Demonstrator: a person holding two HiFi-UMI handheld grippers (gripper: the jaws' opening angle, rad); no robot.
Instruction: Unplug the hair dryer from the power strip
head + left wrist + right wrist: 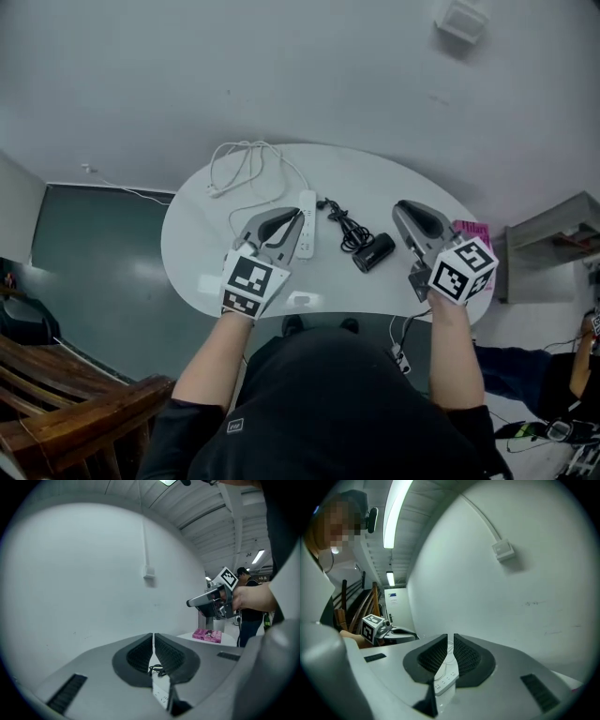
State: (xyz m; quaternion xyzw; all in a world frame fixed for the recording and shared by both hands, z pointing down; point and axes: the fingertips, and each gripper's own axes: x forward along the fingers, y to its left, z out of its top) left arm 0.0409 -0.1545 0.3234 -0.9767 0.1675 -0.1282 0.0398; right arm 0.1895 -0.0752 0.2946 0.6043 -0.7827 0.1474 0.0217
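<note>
Tabletop (197, 239) holds the black hair dryer (373, 252) lying diagonally.

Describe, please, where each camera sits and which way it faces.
Head view: on the person's head, looking steeply down at the white table, power strip and hair dryer; both forearms, left gripper and right gripper show.
Left gripper view: on the left gripper, facing the white wall; its own jaws show.
Right gripper view: on the right gripper, facing that wall too; its own jaws show.
Shared: each gripper view sees the other gripper.
</note>
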